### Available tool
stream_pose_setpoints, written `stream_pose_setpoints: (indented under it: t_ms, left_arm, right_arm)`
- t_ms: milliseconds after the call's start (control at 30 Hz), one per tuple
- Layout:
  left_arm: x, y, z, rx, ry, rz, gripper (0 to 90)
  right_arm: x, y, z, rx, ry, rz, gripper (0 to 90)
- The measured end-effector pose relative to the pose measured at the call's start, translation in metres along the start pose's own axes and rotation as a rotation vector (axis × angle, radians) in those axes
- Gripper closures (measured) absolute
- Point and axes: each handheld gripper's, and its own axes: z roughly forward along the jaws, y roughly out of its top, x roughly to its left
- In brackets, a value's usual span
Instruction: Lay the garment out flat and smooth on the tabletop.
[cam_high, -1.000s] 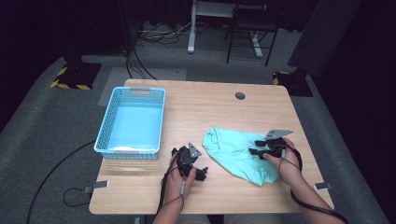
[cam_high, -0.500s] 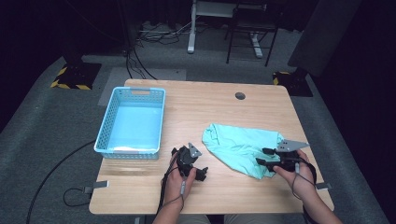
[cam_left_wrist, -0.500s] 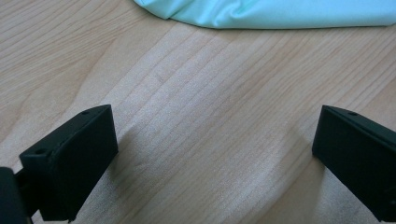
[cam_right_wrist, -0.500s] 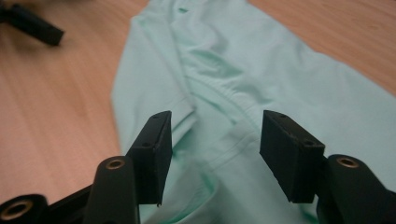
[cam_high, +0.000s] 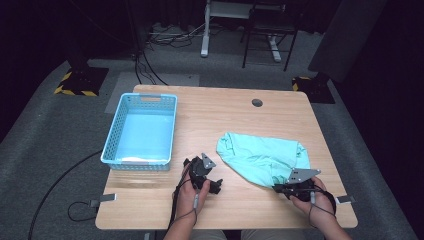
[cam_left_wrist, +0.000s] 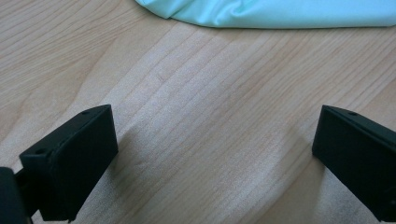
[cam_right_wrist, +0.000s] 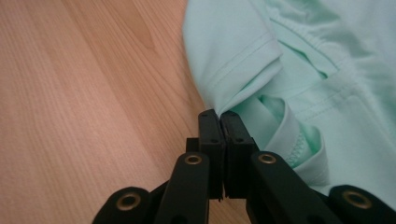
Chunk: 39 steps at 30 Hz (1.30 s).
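Your right hand-held gripper (cam_high: 291, 188) is at the near right part of the tabletop (cam_high: 235, 120), at the near edge of the mint green shirt (cam_high: 262, 157). Its 2 black jaws have just been closing, and in the right gripper view they now press tight together at the tips, right at a hem of the shirt (cam_right_wrist: 299, 70). A small fold of the cloth runs into the tips, so your right hand-held gripper (cam_right_wrist: 219, 116) looks pinched on the shirt's edge. The shirt lies bunched up in a soft heap on the right half of the tabletop, with folds and a stitched hem showing. Your left hand-held gripper (cam_high: 202, 172) sits near the middle of the near side, just left of the shirt and not touching it. In the left gripper view your left hand-held gripper (cam_left_wrist: 212, 154) has its 2 jaws wide apart with bare wood between them, and the shirt (cam_left_wrist: 280, 11) lies farther off. A light blue basket (cam_high: 112, 145) stands on the left side of the tabletop, well apart from the shirt.
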Motion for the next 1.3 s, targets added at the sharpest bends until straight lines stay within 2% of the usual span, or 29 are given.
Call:
stream_pose_setpoints:
  t_ms: [100, 133, 200, 267, 300, 333, 367, 500, 567, 633, 733, 867, 1000, 1033, 1100, 1167, 1200, 1300]
  left_arm:
    - [0.0, 0.0, 0.0, 0.0, -0.001, -0.002, 0.1]
    - [0.0, 0.0, 0.0, 0.0, -0.002, -0.003, 0.1]
    - [0.0, 0.0, 0.0, 0.0, -0.001, -0.002, 0.2]
    - [0.0, 0.0, 0.0, 0.0, 0.0, -0.001, 0.2]
    - [0.0, 0.0, 0.0, 0.0, -0.001, -0.002, 0.1]
    - [0.0, 0.0, 0.0, 0.0, -0.001, -0.003, 0.1]
    - [0.0, 0.0, 0.0, 0.0, -0.001, -0.002, 0.1]
    - [0.0, 0.0, 0.0, 0.0, -0.001, -0.002, 0.2]
    - [0.0, 0.0, 0.0, 0.0, -0.001, -0.003, 0.2]
    - [0.0, 0.0, 0.0, 0.0, -0.001, -0.003, 0.1]
    - [0.0, 0.0, 0.0, -0.001, -0.002, -0.006, 0.1]
    - [0.001, 0.0, 0.0, -0.002, 0.007, -0.012, 0.2]
    - [0.002, -0.001, -0.001, -0.003, 0.017, -0.021, 0.2]
    - [0.002, -0.001, -0.001, -0.003, 0.016, -0.022, 0.2]
    - [0.002, -0.001, -0.001, -0.002, 0.016, -0.022, 0.2]
    - [0.002, -0.001, -0.001, -0.003, 0.017, -0.022, 0.2]
    - [0.002, -0.001, -0.001, -0.002, 0.016, -0.023, 0.2]
    - [0.002, -0.001, -0.001, -0.002, 0.017, -0.021, 0.2]
  right_arm:
    - [0.011, 0.008, -0.014, -0.012, 0.002, -0.026, 88.8]
    - [0.017, 0.011, -0.019, -0.012, 0.018, -0.034, 88.7]
    - [0.031, 0.014, -0.028, 0.044, 0.089, -0.057, 85.6]
    - [0.044, 0.015, -0.033, 0.1, 0.182, -0.058, 74.5]
    - [0.047, 0.014, -0.035, 0.11, 0.218, -0.052, 69.0]
    - [0.047, 0.014, -0.037, 0.081, 0.207, -0.041, 58.9]
    - [0.044, 0.014, -0.037, 0.035, 0.171, -0.018, 53.0]
    - [0.009, 0.019, -0.039, -0.061, 0.032, 0.054, 47.9]
    - [-0.011, 0.021, -0.035, -0.101, -0.019, 0.077, 44.7]
    - [-0.031, 0.023, -0.025, -0.114, -0.057, 0.093, 41.7]
    - [-0.056, 0.023, -0.005, -0.115, -0.08, 0.13, 40.6]
    - [-0.077, 0.026, 0.022, -0.091, -0.104, 0.143, 40.6]
    - [-0.094, 0.03, 0.046, -0.037, -0.1, 0.142, 41.0]
    - [-0.099, 0.031, 0.051, -0.057, -0.089, 0.161, 41.8]
    - [-0.111, 0.033, 0.056, -0.081, -0.087, 0.158, 42.1]
    - [-0.12, 0.036, 0.058, -0.08, -0.118, 0.158, 41.7]
    - [-0.121, 0.039, 0.055, -0.098, -0.14, 0.153, 42.3]
    - [-0.109, 0.045, 0.045, -0.139, -0.121, 0.148, 45.7]
